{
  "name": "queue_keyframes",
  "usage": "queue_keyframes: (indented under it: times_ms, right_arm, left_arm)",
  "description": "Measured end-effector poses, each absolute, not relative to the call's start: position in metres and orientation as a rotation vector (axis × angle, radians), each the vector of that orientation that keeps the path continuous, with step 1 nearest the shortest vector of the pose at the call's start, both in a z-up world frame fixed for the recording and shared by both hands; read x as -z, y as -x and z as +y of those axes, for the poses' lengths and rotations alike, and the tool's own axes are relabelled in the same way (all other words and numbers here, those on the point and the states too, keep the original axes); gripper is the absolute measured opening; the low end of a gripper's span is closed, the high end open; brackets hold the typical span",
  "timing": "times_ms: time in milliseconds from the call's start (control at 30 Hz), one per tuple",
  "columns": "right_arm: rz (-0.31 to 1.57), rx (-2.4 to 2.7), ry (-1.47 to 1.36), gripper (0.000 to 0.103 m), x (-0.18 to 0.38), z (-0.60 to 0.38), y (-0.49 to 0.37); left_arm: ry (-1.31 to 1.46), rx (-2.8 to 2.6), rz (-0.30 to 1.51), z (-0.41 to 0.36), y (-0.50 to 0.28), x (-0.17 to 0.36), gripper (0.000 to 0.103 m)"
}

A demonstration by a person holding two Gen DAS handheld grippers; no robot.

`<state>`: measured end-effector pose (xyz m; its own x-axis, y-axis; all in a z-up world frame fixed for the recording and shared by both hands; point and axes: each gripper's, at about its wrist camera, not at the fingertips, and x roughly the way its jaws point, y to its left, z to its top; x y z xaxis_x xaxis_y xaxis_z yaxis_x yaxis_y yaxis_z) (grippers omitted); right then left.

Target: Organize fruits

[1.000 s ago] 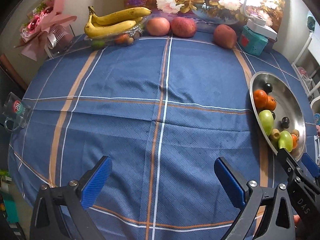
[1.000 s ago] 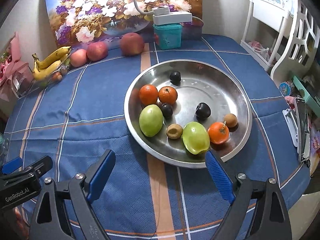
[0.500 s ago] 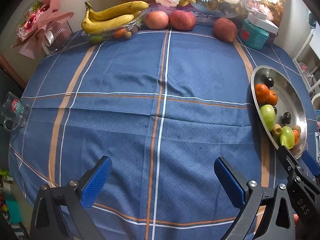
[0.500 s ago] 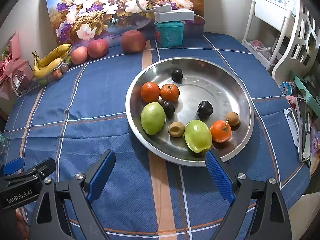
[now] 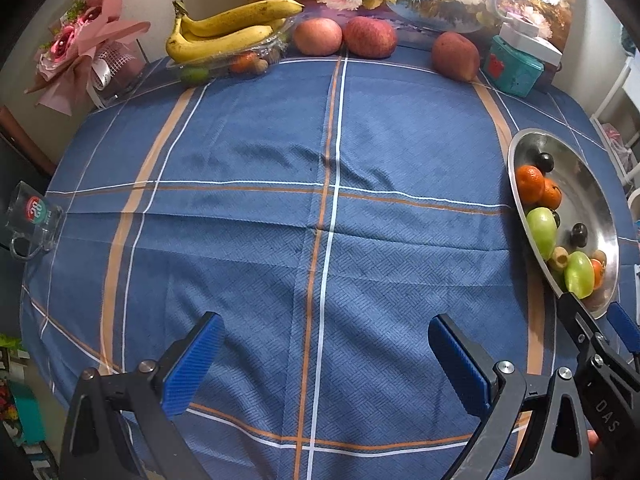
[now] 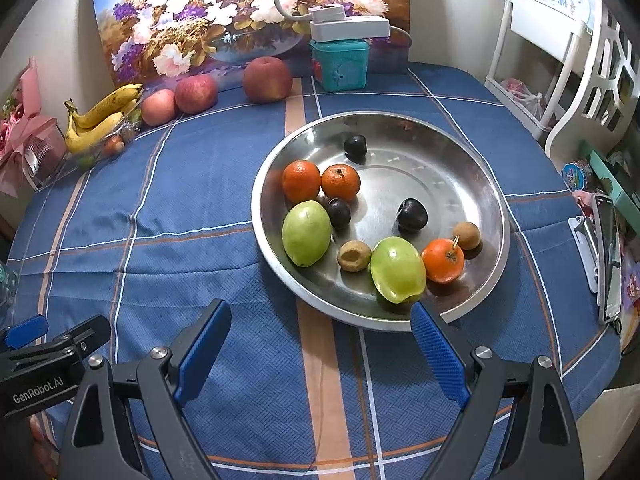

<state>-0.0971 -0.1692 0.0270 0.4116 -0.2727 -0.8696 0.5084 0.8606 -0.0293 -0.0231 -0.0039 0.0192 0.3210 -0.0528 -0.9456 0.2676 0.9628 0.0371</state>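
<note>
A round steel plate [image 6: 472, 184] on the blue checked tablecloth holds two green fruits [image 6: 307, 233], several oranges [image 6: 301, 181], dark plums [image 6: 412, 215] and small brown fruits. It also shows in the left wrist view [image 5: 600, 208] at the right edge. Bananas [image 5: 224, 32] lie on a clear tray at the far edge, with three red apples [image 5: 370, 37] beside them. My left gripper [image 5: 320, 360] is open and empty above bare cloth. My right gripper [image 6: 320, 344] is open and empty, just in front of the plate's near rim.
A teal box [image 6: 340, 65] with a white lamp stands at the back beside a flower painting. A pink bouquet [image 5: 84, 52] sits at the far left. A glass mug [image 5: 34, 220] stands at the left table edge. A phone [image 6: 608, 252] lies at the right edge.
Both grippers have drifted slightly back and up, so the table looks a little farther away. Both stay open and empty. No fruit has moved.
</note>
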Motion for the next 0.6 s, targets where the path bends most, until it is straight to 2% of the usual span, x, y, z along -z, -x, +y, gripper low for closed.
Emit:
queue_keyframes:
  times_ms: [600]
  right_arm:
    - [1.06,0.502,-0.263,0.092,-0.0223,-0.1673,0.0954]
  left_arm:
    - [-0.179,0.186,1.262,0.001,0.0198,-0.013,0.103]
